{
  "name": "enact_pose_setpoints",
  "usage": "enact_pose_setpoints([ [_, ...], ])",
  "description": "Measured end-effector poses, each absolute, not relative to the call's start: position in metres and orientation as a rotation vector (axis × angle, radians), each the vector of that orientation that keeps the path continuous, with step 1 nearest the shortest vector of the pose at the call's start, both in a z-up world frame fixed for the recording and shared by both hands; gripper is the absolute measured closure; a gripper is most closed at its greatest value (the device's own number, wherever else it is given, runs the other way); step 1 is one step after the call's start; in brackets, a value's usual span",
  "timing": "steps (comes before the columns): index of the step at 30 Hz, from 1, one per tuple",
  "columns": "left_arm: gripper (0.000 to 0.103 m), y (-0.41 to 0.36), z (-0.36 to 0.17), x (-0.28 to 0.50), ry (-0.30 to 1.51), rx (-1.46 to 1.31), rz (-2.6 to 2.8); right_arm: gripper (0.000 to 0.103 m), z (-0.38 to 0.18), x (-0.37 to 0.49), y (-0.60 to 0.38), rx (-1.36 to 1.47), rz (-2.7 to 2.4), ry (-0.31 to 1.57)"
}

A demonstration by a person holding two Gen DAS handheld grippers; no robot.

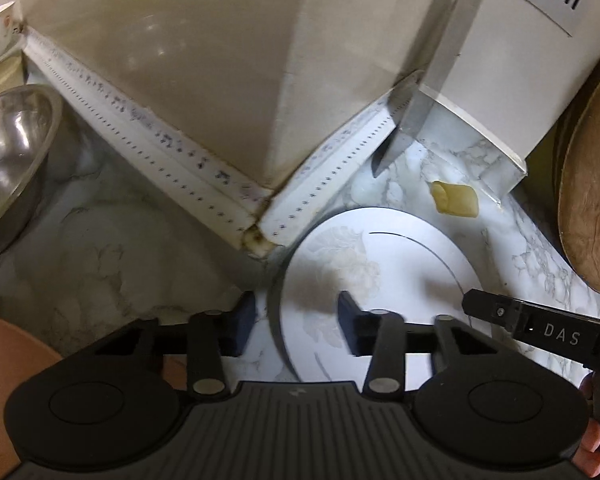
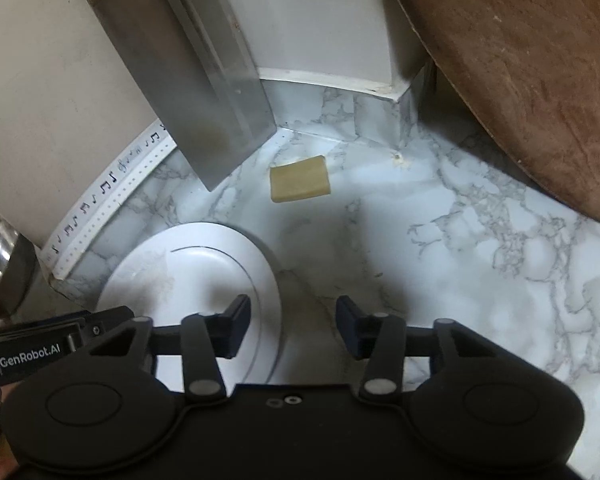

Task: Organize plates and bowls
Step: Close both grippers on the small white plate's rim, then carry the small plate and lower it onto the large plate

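Both tongs — left [image 1: 296, 322], right [image 2: 293, 326] — straddle the white plate's [image 1: 400, 264] rim, narrowed, not pinching.

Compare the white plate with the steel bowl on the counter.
The white plate is flat, matte and pale with a thin dark ring; the steel bowl is deep, shiny and reflective. The plate lies in front of the wall corner between both tongs; the bowl sits apart at the left edge. Both rest on the marble counter.
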State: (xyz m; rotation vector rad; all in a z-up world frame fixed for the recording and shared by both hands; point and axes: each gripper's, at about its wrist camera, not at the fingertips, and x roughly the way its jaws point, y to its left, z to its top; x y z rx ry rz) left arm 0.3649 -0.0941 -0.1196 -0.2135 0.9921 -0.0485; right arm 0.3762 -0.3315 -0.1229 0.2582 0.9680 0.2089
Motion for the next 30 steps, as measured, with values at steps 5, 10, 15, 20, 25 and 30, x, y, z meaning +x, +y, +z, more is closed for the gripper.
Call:
enact_pose_setpoints([
  [5,0.078,-0.089,-0.12,0.362,1.005,-0.25,-0.082,0.072,-0.124,0.374,-0.329,0.26,0.221,0.971],
  [10,0.085,-0.089,-0.118,0.359,1.01,-0.256,-0.086,0.082,-0.124,0.372,-0.325,0.267,0.233,0.975],
  [15,0.087,-0.089,-0.116,0.354,1.013,-0.253,-0.093,0.085,-0.122,0.365,-0.322,0.243,0.223,0.968],
  [20,0.087,-0.095,-0.115,0.344,1.012,-0.232,-0.119,0.087,-0.121,0.356,-0.327,0.238,0.208,0.96],
  [25,0.087,-0.101,-0.107,0.33,0.997,-0.214,-0.153,0.088,-0.116,0.342,-0.337,0.243,0.198,0.953],
  [30,0.087,-0.114,-0.092,0.316,0.973,-0.186,-0.195,0.088,-0.103,0.322,-0.347,0.255,0.176,0.935],
])
